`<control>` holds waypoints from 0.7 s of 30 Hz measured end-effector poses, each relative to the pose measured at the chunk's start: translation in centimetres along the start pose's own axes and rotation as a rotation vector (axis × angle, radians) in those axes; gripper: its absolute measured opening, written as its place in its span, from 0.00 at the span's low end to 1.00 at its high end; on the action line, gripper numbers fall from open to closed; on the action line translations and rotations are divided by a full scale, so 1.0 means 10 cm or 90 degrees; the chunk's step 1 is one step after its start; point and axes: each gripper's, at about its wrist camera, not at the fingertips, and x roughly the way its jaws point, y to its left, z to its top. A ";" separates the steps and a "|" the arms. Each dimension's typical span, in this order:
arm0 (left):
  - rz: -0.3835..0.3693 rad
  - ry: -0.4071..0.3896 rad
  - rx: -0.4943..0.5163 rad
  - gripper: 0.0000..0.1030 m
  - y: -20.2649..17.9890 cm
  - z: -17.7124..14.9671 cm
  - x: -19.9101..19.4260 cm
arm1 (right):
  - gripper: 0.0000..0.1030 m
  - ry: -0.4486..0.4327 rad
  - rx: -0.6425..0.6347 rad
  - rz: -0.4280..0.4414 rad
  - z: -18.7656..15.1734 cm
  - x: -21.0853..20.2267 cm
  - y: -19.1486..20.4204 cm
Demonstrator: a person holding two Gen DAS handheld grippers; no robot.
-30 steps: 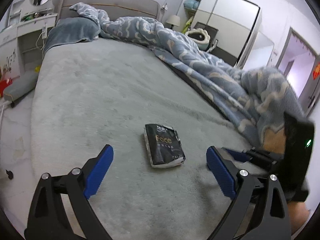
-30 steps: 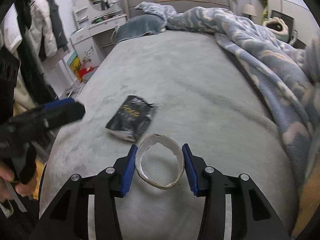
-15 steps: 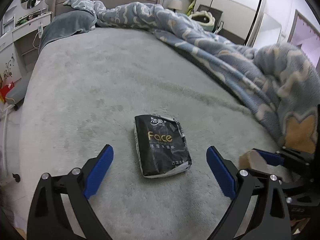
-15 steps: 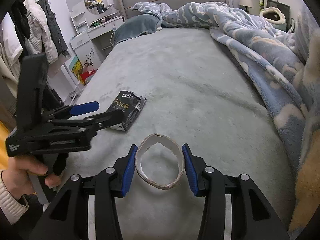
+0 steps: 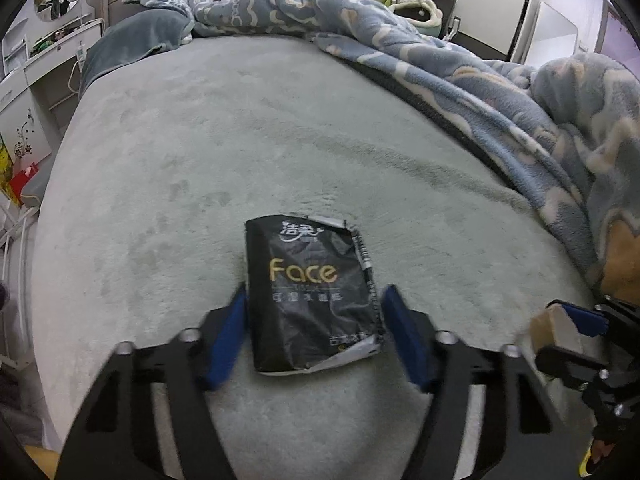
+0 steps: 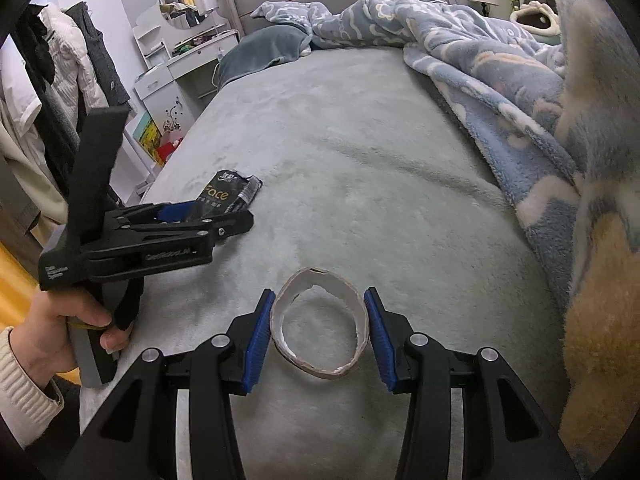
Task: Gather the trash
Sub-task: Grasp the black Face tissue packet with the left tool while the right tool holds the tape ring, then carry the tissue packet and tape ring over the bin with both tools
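Observation:
A black "Face" tissue pack (image 5: pixel 312 296) lies on the grey bed sheet (image 5: pixel 240 140). My left gripper (image 5: pixel 314 334) has its blue fingers on both sides of the pack, the left finger touching it and the right one a little apart; the fingers are blurred. The pack also shows in the right wrist view (image 6: pixel 230 196), with the left gripper (image 6: pixel 192 216) around it. My right gripper (image 6: pixel 319 334) is shut on a cardboard ring (image 6: pixel 319 322) and holds it just above the sheet. The ring and right gripper show at the left view's right edge (image 5: pixel 556 328).
A rumpled blue patterned blanket (image 5: pixel 500 80) covers the bed's right side. A grey pillow (image 6: pixel 264 50) lies by the headboard. A white dresser (image 6: pixel 172 76) and hanging clothes (image 6: pixel 60 64) stand left of the bed. The bed's near edge is just below the grippers.
My left gripper has moved forward over the tissue pack and its fingers have closed in from wide open to either side of it. The right gripper still holds the ring.

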 end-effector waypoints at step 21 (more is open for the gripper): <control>-0.073 -0.015 0.028 0.55 -0.07 -0.53 -0.58 | 0.45 0.007 0.062 -0.035 -0.31 -0.17 0.22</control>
